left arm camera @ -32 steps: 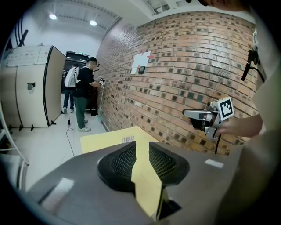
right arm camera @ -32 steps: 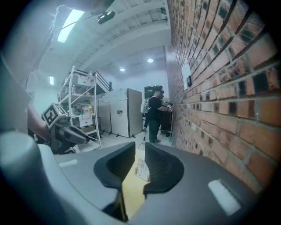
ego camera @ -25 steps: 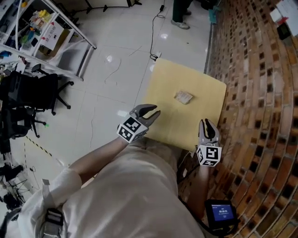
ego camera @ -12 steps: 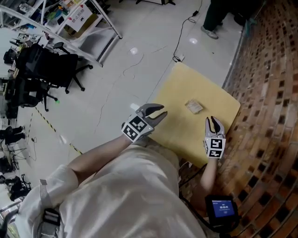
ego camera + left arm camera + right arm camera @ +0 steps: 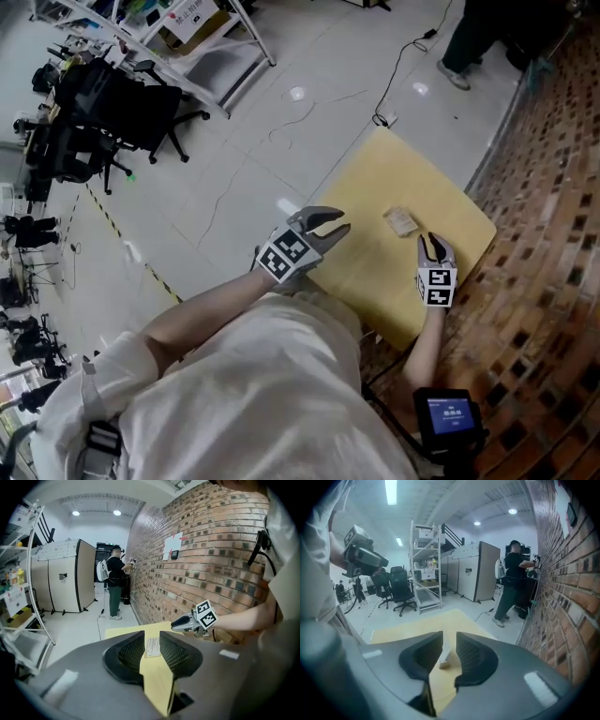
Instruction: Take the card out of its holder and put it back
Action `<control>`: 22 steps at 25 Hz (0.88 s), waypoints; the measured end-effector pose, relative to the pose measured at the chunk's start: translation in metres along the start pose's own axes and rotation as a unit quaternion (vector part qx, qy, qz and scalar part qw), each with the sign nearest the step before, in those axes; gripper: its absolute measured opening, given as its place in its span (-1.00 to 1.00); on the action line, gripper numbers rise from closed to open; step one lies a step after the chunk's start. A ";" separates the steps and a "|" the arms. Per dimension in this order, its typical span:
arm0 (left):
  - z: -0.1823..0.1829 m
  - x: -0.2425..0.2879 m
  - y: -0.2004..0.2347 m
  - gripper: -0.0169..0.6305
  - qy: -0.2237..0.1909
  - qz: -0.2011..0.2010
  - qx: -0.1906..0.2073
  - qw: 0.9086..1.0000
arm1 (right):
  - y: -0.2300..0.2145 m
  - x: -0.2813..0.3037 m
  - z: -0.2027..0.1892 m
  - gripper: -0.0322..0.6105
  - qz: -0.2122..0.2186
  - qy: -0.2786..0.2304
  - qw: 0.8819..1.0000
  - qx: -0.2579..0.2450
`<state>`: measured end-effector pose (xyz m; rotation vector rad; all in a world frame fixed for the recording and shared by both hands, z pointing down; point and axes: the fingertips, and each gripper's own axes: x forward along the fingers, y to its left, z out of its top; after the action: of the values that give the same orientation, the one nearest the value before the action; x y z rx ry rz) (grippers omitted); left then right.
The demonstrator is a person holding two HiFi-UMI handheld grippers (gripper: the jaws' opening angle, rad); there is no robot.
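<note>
A white-tiled room with a brick wall (image 5: 553,187) along the right holds a square yellow table (image 5: 375,183), one edge close to that wall. On the floor beyond the table's far corner a cable (image 5: 398,70) trails toward a standing person (image 5: 473,37). A shelf rack (image 5: 202,42) and black chairs (image 5: 112,112) stand well off to the left. The holder (image 5: 401,222) lies on the tabletop, a little off the middle toward the wall-side edge, touched by neither claw. It is the only container here. In the left gripper view it shows a pale printed face (image 5: 152,646). In the right gripper view a pale strip rises from a tan base (image 5: 444,660), so the card seems to sit in it, though how deep cannot be told. The left gripper (image 5: 330,223) hangs over the table's left edge near the person's body, its jaws apart and empty, the holder showing through the gap farther on. The right gripper (image 5: 435,246) hovers near the wall-side edge, just beside the holder and short of it. Its jaws stand a narrow gap apart with nothing between them. A small lit screen (image 5: 453,412) hangs at the person's hip.
</note>
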<state>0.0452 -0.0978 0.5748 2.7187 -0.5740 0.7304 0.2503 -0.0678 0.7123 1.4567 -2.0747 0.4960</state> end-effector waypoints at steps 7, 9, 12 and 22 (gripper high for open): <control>-0.001 0.012 -0.006 -0.58 0.006 -0.003 0.010 1.000 | -0.002 0.033 -0.024 -0.56 0.037 0.031 0.999 0.000; 0.000 0.012 -0.005 -0.58 0.006 -0.003 0.010 1.000 | 0.000 0.042 -0.030 -0.56 0.047 0.039 0.998 0.001; 0.000 0.012 -0.003 -0.58 0.008 -0.003 0.011 1.000 | -0.003 0.056 -0.038 -0.56 0.052 0.049 0.997 0.004; -0.011 0.002 0.003 -0.58 0.020 0.006 0.007 1.000 | -0.007 0.080 -0.057 -0.56 0.076 0.065 0.995 0.031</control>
<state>0.0409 -0.0975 0.5853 2.7091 -0.5790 0.7919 0.2486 -0.0958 0.8070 1.2720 -2.0913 0.7026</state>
